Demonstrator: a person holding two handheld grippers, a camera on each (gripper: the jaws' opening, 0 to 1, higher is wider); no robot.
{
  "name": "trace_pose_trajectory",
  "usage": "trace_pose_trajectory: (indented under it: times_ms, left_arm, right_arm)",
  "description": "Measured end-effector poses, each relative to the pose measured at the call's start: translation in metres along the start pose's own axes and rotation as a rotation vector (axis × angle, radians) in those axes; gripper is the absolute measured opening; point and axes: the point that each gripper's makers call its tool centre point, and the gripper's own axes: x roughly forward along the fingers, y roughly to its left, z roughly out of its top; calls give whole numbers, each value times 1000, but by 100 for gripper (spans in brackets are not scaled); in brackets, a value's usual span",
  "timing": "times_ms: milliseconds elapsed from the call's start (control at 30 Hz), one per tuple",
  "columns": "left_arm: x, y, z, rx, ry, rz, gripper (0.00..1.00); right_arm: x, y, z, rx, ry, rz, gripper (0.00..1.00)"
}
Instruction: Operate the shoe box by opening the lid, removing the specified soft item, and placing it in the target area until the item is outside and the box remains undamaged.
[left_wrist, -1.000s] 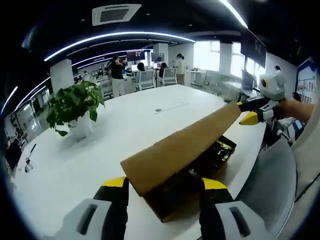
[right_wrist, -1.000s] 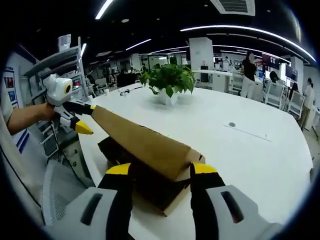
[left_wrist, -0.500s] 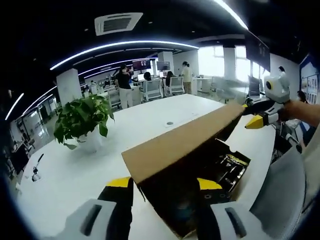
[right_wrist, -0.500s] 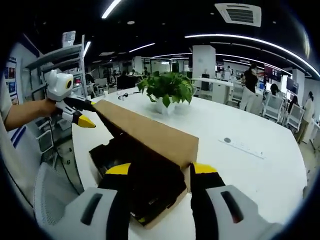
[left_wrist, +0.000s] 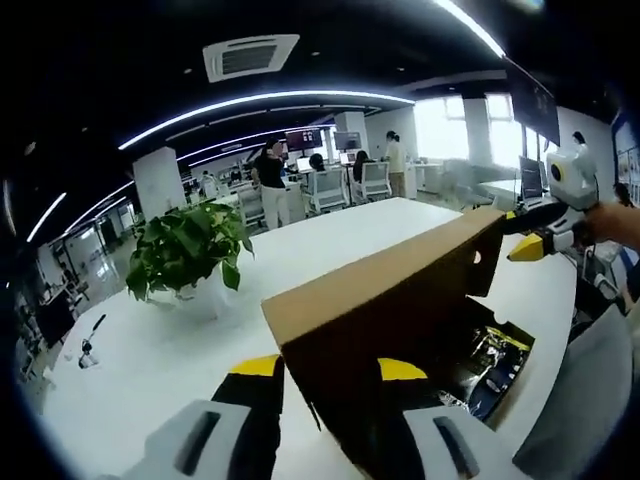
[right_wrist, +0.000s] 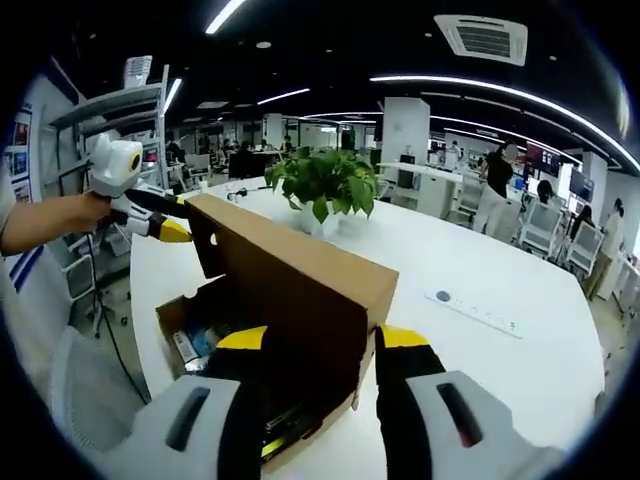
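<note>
Lifting the shoe box lid from both ends

One shoe box (left_wrist: 470, 350) sits on the white tabletop (left_wrist: 150, 350) with its cardboard lid (left_wrist: 390, 290) raised nearly upright along the box's far edge. The left gripper (left_wrist: 330, 375) has its fingers (left_wrist: 255, 372) set on either side of one end of the lid; the right gripper (right_wrist: 315, 345) has its yellow-tipped fingers (right_wrist: 400, 340) on either side of the other end. Whether either pair actually presses the cardboard, I cannot tell.

In the left gripper view the open box lies to the right of the lid, holding dark contents with yellow and blue packaging (left_wrist: 495, 355); the other gripper appears beyond the lid's far end. In the right gripper view the box interior is left of the lid, with small packets (right_wrist: 190, 345) inside, and a power strip (right_wrist: 470, 308) lies on the tabletop to the lid's right.

One potted plant (right_wrist: 320, 185) stands on the tabletop beyond the lid. Behind it stretches an open office with ring-shaped ceiling lights (left_wrist: 260, 100), a ceiling vent (right_wrist: 485, 35), chairs and several people (left_wrist: 270, 180) standing.
</note>
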Motion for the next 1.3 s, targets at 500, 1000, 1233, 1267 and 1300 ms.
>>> trace_pose_trajectory:
  times_ms: [500, 1000, 1233, 1267, 1300]
  left_arm:
    - [28, 36, 10, -41, 5, 126, 8]
    - [46, 50, 11, -156, -15, 121, 2]
    - [56, 56, 11, -181, -11, 129, 1]
    - [58, 57, 11, -182, -8, 129, 1]
    - [59, 57, 11, -181, -6, 130, 1]
  right_arm:
    - [22, -28, 7, -32, 12, -43, 28]
    - [41, -51, 9, 2, 16, -62, 22]
    - [49, -58, -2, 41, 35, -70, 17]
    - [51, -57, -6, 36, 36, -73, 17]
    - [52, -57, -10, 29, 40, -73, 17]
